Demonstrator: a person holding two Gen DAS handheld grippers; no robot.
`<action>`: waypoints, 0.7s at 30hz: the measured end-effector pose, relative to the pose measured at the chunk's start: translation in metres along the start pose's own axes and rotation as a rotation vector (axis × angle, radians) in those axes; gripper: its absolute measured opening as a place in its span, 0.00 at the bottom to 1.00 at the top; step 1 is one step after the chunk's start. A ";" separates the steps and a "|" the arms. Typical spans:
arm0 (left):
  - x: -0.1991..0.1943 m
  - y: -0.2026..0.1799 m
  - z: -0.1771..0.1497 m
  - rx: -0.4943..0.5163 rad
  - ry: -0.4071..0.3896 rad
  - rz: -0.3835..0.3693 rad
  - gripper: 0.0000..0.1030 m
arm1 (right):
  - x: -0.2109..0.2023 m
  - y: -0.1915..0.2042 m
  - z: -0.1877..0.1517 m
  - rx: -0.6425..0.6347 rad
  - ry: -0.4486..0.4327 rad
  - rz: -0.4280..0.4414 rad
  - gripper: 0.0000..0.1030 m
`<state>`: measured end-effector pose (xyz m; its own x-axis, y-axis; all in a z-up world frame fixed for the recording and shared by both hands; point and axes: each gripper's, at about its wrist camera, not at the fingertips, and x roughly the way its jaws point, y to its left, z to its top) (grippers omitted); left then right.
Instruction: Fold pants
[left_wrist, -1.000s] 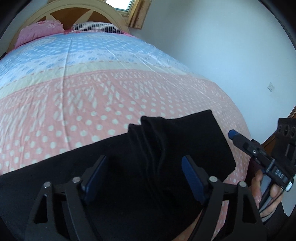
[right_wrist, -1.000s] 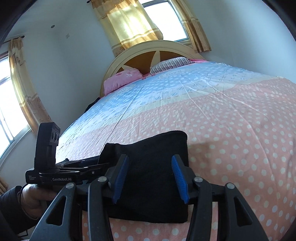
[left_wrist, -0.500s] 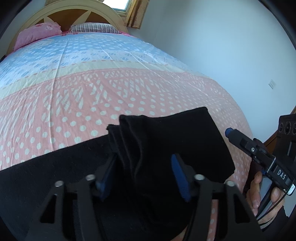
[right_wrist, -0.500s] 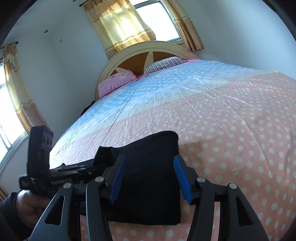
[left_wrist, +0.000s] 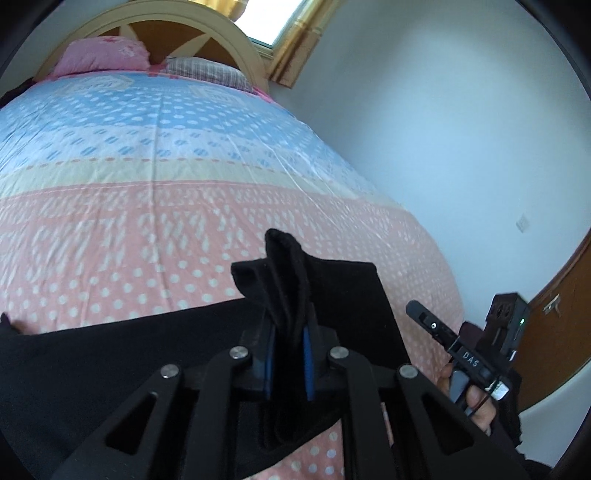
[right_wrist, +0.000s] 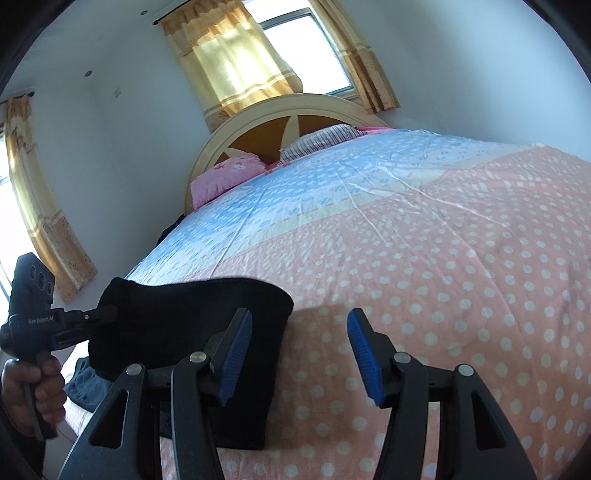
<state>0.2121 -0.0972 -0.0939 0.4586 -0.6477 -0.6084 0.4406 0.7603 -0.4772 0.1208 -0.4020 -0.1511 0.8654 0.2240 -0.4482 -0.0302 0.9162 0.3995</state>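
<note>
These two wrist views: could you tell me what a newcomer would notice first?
The black pants lie at the near edge of the dotted pink-and-blue bedspread, one bunched fold pinched in the left gripper. The right gripper hovers open just beside them. A pink pillow rests against the headboard.

Black pants (right_wrist: 192, 325) folded on the pink dotted bedspread (right_wrist: 461, 277), right gripper (right_wrist: 299, 354) jaws apart over its near edge, left gripper (right_wrist: 74, 325) apparently pinching the fabric's far corner, pink pillow (right_wrist: 229, 177) by the headboard (right_wrist: 266, 122).
</note>
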 end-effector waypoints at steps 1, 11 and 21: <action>-0.007 0.008 0.000 -0.026 -0.009 -0.001 0.13 | 0.000 0.002 0.000 -0.008 -0.002 0.008 0.54; -0.042 0.080 -0.021 -0.193 -0.056 0.053 0.12 | -0.002 0.058 -0.017 -0.240 0.035 0.197 0.54; -0.049 0.120 -0.038 -0.256 -0.063 0.101 0.12 | 0.016 0.107 -0.057 -0.457 0.190 0.302 0.55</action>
<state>0.2128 0.0277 -0.1456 0.5404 -0.5641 -0.6243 0.1849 0.8035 -0.5659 0.1029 -0.2813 -0.1605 0.6813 0.5151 -0.5201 -0.5114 0.8433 0.1653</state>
